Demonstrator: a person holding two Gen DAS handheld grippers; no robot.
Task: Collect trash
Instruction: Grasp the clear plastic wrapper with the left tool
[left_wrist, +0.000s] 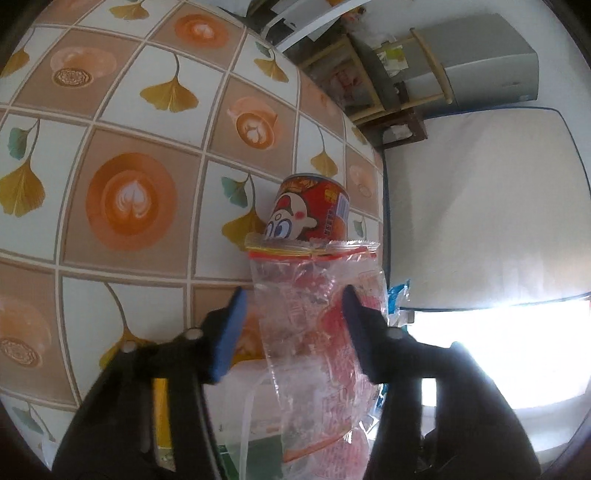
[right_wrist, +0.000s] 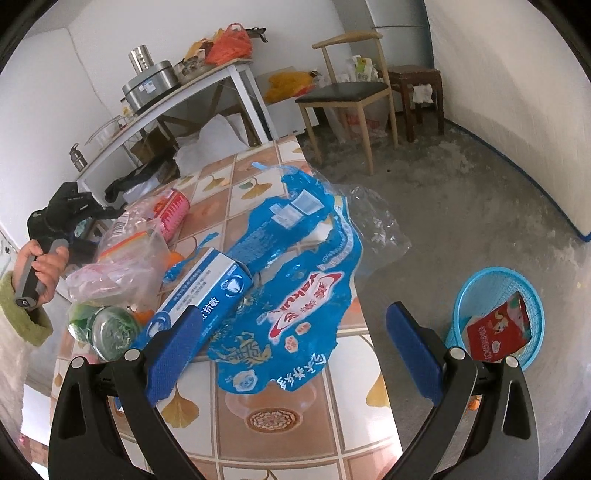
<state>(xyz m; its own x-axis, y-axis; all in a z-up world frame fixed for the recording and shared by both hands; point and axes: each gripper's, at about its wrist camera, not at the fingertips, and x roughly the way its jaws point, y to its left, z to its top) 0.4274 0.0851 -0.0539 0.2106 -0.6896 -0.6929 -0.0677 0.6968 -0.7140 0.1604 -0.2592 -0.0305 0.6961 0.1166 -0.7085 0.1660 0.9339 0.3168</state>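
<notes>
The step in hand looks like picking a piece of trash off the table (right_wrist: 332, 398): the left gripper (left_wrist: 295, 328) sits around a clear plastic bag (left_wrist: 314, 332) with red print. Its right pad seems to touch the crinkled film, while a gap shows beside the left pad, so the jaws are partly closed around the bag but not yet clamped on it. To lift it, they would have to squeeze further, since thin film slips easily. The bag is see-through, wrinkled and sealed along a yellow and red strip at its far end, just near of a red can (left_wrist: 314, 212) bearing a cartoon face.

The right gripper (right_wrist: 295, 354) hangs above the table's near part with its jaws wide apart and nothing between them. Under it lies a torn blue wrapper (right_wrist: 295, 295), with a blue and white box (right_wrist: 207, 291) to its left. A blue basket (right_wrist: 476, 291) on the floor to the right already holds a red packet (right_wrist: 496, 334), likely the place for the bag.
</notes>
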